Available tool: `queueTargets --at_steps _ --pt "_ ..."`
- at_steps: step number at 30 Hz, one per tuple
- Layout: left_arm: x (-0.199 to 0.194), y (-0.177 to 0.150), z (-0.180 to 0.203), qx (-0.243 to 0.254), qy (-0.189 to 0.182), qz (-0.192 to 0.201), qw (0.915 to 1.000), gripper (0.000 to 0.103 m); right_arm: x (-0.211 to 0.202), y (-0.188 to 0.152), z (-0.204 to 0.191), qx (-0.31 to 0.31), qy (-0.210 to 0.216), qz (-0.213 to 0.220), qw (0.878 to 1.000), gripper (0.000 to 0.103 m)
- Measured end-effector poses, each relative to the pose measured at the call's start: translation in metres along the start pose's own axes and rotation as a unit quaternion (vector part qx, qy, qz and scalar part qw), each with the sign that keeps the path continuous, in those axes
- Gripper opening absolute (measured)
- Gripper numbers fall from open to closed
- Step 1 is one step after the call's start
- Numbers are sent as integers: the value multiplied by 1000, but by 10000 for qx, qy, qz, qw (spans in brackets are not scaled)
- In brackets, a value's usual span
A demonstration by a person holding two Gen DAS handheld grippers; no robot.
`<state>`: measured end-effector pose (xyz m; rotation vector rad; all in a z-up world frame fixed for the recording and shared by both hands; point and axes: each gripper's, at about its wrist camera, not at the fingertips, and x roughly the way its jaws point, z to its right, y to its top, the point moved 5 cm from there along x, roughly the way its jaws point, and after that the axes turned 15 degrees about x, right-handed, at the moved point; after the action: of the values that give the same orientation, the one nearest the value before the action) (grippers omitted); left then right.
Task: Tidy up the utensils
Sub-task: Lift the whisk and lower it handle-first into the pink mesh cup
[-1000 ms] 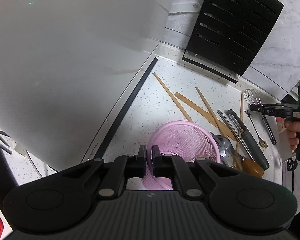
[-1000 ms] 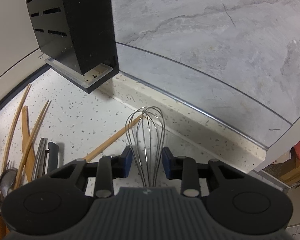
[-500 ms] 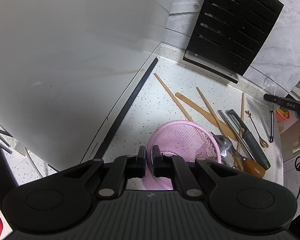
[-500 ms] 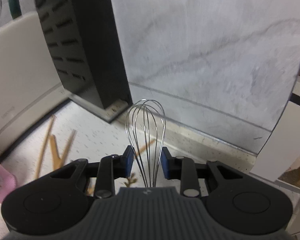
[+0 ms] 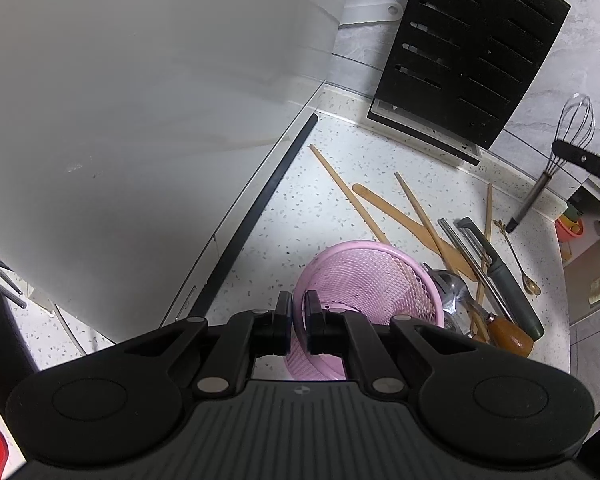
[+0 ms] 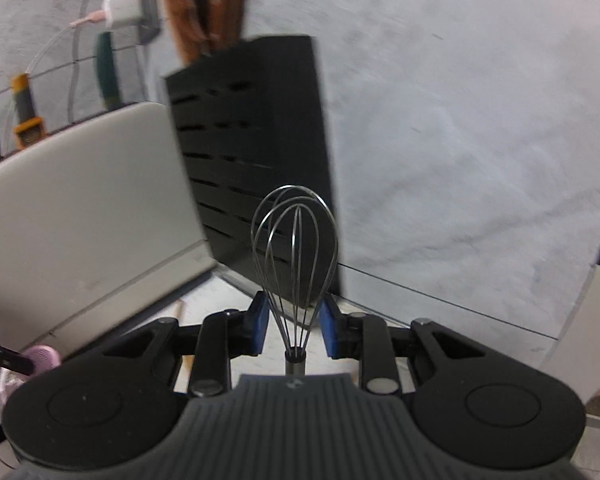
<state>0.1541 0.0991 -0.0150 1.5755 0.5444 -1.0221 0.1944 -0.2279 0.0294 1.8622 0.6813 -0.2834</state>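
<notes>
You had the whisk (image 6: 295, 248) lifted clear of the counter (image 5: 312, 200), its wires pinched in your right gripper (image 6: 294, 330) and its handle hanging below, off to the right of the pink basket (image 5: 364, 276). Your left gripper (image 5: 298, 322) was clamped narrow on the basket's near rim, steadying it. The basket looked empty, so the sorting had barely begun. Left to do, just right of the basket: the chopsticks (image 5: 348, 194), the wooden spatula (image 5: 404, 218), the peeler (image 5: 500, 272), the spoons (image 5: 452, 286) and a wooden-handled tool (image 5: 508, 334). The black block (image 5: 468, 56) stood behind the basket.
</notes>
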Motion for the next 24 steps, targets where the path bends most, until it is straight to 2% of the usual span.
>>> queueTargets --at_steps 7,14,19,24 --pt "2 0 1 2 -48 1 10000 6 -5 2 -76 -161 770 150 9968 25" --pt "3 -1 -2 -30 -129 27 9999 6 -20 -3 -149 -174 1780 210 9836 25" --pt "3 -3 -2 -40 -152 40 9999 6 -14 -27 -182 -466 2094 -42 9767 25" --pt "3 -4 -3 -40 -165 42 9998 6 4 -49 -194 -687 2123 -278 9744 25"
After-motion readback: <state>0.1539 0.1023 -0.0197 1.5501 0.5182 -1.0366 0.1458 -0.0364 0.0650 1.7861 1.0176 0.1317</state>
